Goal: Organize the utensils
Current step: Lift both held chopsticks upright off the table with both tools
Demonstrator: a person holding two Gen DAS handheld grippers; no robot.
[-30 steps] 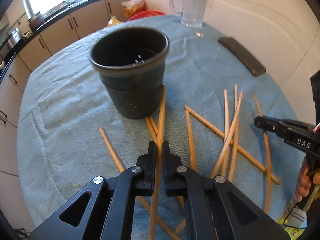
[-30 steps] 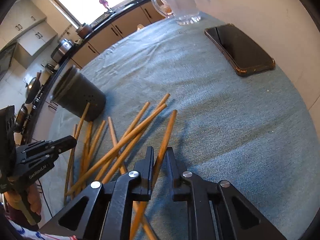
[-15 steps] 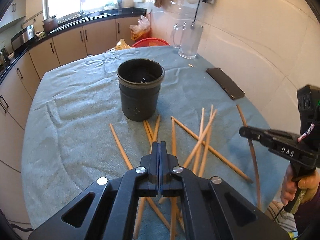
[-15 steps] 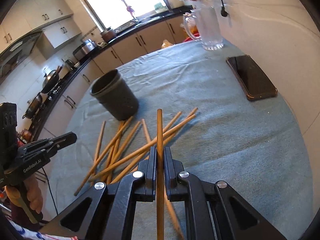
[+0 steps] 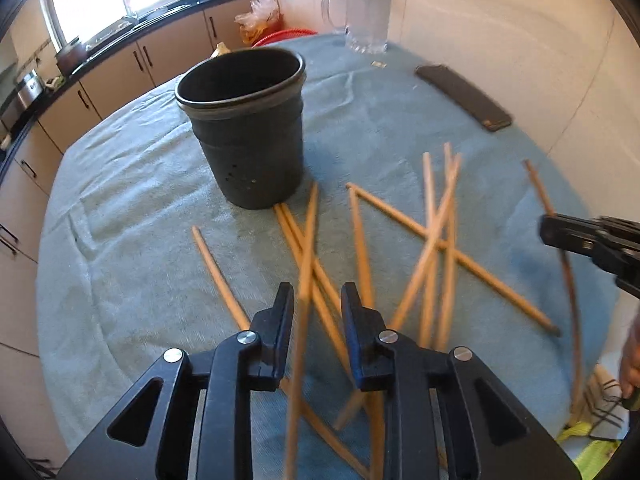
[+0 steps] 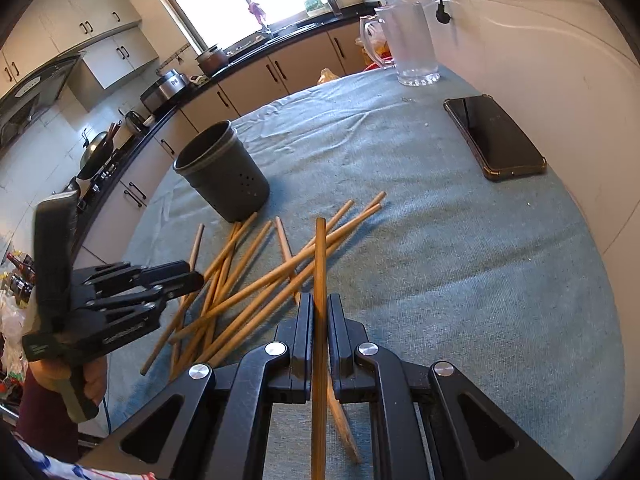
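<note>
— Looking through the left wrist view, we are seeing our left gripper opening around a blurred wooden chopstick that a moment ago it wasn't straddling; nothing is gripped yet. The dark perforated plastic holder is showing no chopsticks inside.

— Switching to the right wrist view, our right gripper is now clamping tight on a lifted wooden chopstick, ready for the holder.

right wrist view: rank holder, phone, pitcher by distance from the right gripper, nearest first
From the right gripper, shut on a chopstick:
1. Holder, ahead to the left.
2. Phone, ahead to the right, near the wall.
3. Pitcher, at the table's far edge.
</note>
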